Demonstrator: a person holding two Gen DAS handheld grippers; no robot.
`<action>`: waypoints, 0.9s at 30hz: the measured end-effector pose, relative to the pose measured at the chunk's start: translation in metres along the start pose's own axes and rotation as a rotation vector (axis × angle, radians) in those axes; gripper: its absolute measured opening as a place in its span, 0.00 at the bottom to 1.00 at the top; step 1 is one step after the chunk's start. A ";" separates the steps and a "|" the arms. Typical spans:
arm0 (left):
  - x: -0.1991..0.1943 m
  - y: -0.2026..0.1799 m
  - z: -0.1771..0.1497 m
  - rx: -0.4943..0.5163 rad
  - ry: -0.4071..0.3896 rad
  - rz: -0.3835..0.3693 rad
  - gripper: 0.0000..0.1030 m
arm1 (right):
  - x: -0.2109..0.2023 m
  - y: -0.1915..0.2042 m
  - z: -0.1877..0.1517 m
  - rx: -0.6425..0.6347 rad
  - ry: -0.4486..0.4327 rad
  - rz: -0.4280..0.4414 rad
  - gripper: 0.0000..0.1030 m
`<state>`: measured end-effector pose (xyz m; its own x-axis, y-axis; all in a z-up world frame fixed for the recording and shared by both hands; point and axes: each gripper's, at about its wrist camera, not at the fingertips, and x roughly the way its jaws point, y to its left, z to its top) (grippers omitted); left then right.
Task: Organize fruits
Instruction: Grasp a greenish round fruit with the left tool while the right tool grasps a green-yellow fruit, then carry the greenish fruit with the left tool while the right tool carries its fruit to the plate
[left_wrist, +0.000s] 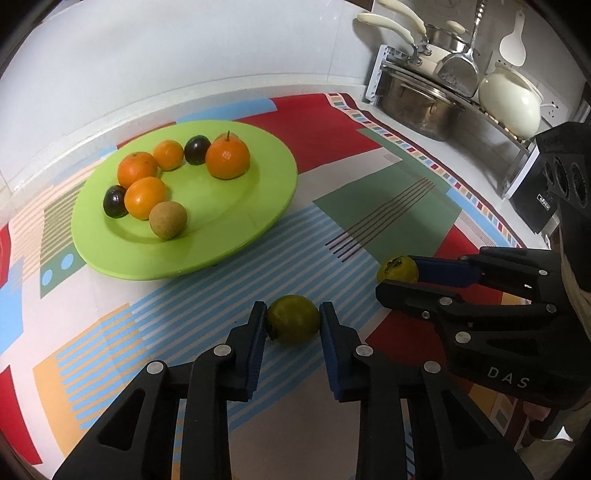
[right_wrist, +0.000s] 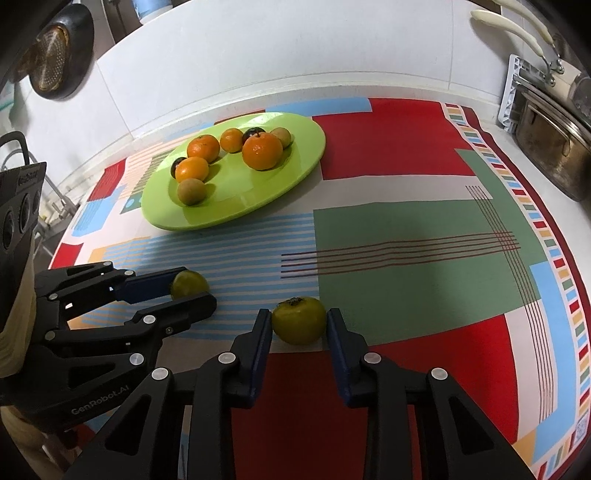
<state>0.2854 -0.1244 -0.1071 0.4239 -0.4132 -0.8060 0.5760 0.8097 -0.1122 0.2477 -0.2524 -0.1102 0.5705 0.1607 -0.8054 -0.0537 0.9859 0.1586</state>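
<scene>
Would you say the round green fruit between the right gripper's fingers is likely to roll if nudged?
Probably: the round green fruit is near-spherical and sits on a flat patterned cloth. Its smooth, glossy skin may slip against the fingers.

— How many oranges (left_wrist: 227, 157) on the plate (left_wrist: 236, 236)?
— Four, plus two dark fruits (left_wrist: 197, 149) and two brown ones (right_wrist: 191, 191).
— And green fruits (left_wrist: 293, 319)?
— Two, on the cloth.

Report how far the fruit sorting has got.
Done: oranges and other small fruits sit on the green plate. In hand: each hand-held gripper, left and right, brackets a green persimmon on the cloth. Left: carry both to the plate.
</scene>
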 end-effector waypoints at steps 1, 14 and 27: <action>-0.002 0.000 0.000 -0.001 -0.004 -0.002 0.28 | -0.001 0.001 0.000 -0.001 -0.002 0.003 0.30; -0.037 -0.003 0.002 -0.014 -0.069 0.013 0.28 | -0.032 0.014 0.002 -0.023 -0.067 0.019 0.30; -0.078 -0.003 0.009 -0.016 -0.165 0.044 0.28 | -0.068 0.030 0.015 -0.058 -0.166 0.039 0.30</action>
<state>0.2570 -0.0982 -0.0389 0.5577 -0.4393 -0.7042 0.5442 0.8342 -0.0894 0.2197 -0.2348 -0.0425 0.6945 0.1939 -0.6929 -0.1234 0.9808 0.1508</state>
